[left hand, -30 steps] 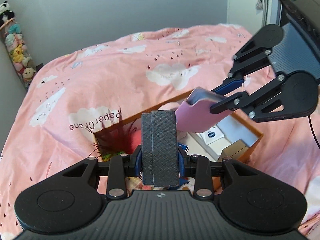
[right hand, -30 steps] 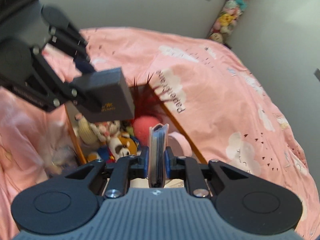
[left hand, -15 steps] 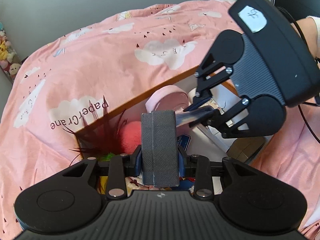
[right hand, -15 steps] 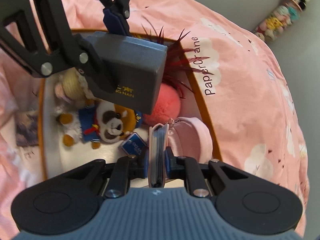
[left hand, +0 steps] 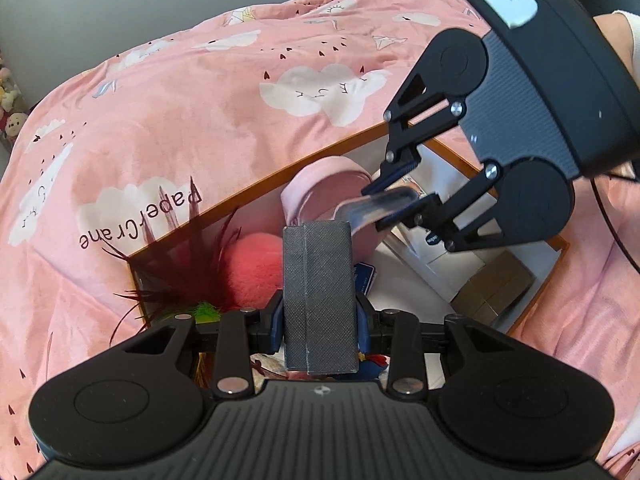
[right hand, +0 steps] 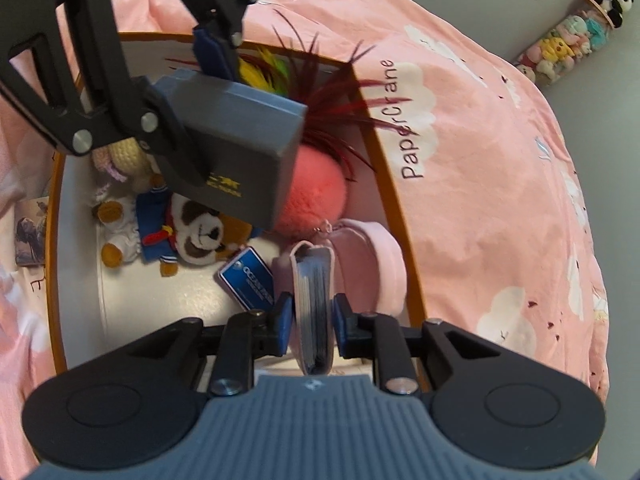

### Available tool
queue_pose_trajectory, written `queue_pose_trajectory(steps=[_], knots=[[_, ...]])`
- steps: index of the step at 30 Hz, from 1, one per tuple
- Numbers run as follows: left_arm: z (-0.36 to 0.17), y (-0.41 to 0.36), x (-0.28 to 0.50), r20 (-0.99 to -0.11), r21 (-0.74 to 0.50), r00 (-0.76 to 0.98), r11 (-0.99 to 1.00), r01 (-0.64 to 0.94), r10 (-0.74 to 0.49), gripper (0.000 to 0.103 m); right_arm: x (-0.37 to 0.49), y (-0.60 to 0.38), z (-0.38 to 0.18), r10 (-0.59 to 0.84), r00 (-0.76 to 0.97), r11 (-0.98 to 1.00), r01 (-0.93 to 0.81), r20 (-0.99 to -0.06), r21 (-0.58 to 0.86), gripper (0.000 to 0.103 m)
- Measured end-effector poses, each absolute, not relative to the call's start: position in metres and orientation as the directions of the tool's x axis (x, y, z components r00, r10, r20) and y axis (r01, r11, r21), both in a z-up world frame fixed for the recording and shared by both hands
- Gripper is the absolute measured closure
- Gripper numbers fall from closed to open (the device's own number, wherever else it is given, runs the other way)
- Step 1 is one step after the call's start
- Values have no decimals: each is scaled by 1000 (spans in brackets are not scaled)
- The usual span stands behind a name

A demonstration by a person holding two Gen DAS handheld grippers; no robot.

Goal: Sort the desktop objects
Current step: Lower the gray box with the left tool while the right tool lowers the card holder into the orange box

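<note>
two grippers: both over the orange-rimmed box [right hand: 394, 196]
left gripper [left hand: 319, 312]: clamps grey case [left hand: 319, 292]
right gripper [right hand: 310, 320]: clamps pink card holder [right hand: 312, 312]
blue tag [right hand: 249, 280]: "ocean"
bedspread [right hand: 480, 152]: "papercrane"

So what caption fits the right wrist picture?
Right gripper lowers a pink card book into the toy box.

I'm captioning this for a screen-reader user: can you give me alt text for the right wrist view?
The right gripper clamps a pink card holder edge-on over an orange-rimmed box on a pink bedspread. The left gripper holds a grey box above a panda plush, a pink pompom and dark red feathers.
</note>
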State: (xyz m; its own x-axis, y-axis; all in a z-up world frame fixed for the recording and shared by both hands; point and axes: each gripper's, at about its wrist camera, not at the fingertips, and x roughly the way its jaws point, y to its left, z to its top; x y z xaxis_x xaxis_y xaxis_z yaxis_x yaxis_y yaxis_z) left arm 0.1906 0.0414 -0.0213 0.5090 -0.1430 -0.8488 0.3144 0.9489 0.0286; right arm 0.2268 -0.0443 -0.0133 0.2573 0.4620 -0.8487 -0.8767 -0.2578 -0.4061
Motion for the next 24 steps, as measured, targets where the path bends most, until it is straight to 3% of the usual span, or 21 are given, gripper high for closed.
queue_pose_trajectory(steps=[4, 12, 18, 24], knots=[[-23, 40, 190, -855, 29, 500, 950, 309, -136, 64, 228, -47, -14, 469, 257, -264, -873, -845, -411, 83], [-23, 40, 191, -861, 31, 492, 954, 299, -127, 64, 209, -45, -11, 434, 149, -460, -812, -888, -360, 86], [-25, 40, 191, -864, 26, 487, 956, 292, -126, 64, 215, -35, -21, 432, 257, -437, -779, -865, -450, 86], [-25, 42, 192, -867, 24, 484, 959, 282, -120, 64, 213, -36, -16, 433, 179, -454, -803, -883, -386, 87]])
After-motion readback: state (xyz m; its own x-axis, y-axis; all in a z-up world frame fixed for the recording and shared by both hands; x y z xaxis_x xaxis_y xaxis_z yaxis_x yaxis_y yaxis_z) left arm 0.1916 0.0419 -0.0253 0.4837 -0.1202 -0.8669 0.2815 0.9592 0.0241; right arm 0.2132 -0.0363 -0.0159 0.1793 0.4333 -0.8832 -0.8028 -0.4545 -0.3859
